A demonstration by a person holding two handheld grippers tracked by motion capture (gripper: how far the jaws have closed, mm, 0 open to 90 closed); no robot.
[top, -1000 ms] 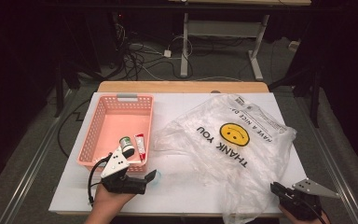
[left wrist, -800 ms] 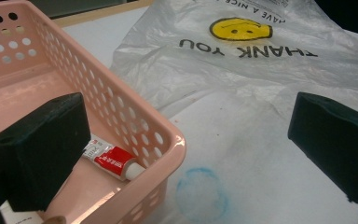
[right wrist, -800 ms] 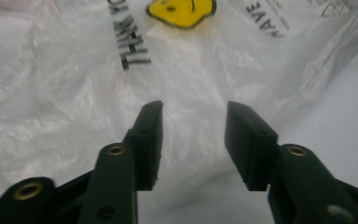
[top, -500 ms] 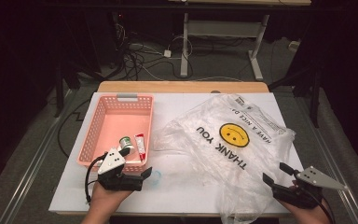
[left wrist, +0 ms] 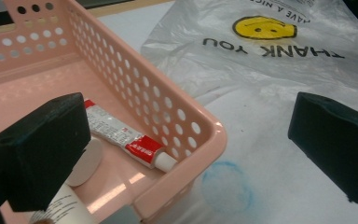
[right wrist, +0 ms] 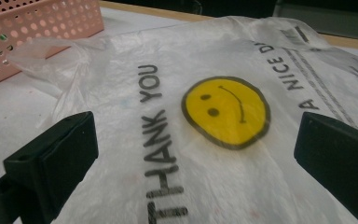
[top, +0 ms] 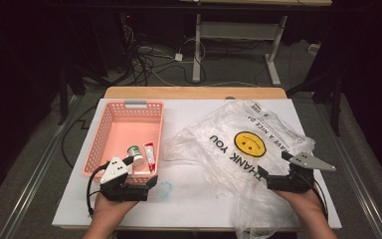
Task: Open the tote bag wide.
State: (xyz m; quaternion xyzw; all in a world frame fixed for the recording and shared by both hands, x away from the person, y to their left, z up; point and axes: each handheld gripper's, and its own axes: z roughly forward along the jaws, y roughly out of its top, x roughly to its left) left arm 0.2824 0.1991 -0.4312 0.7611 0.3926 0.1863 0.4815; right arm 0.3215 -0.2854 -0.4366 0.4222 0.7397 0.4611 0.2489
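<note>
A clear plastic bag (top: 243, 144) printed with a yellow smiley and "THANK YOU" lies flat on the right half of the white table (top: 189, 204). My right gripper (top: 284, 174) hovers over its near part. Its jaws have just been opening and now stand wide, with the bag (right wrist: 223, 112) below them and untouched. A pink basket (top: 124, 129) at the left holds a red-and-white tube (top: 149, 155) and a white tube with a green cap (top: 135, 152). My left gripper (top: 129, 180) is open, its jaws either side of the basket's near right corner (left wrist: 205, 135).
A faint blue ring (top: 164, 189) marks the table just right of the basket's near corner. Behind the table's wooden far edge (top: 194, 92) are cables and desk legs on a dark floor. Bare white tabletop runs between the basket and the bag.
My right gripper has moved from the table's near right corner forward and left over the bag, and its jaws have opened wide. The left gripper has stayed by the basket.
</note>
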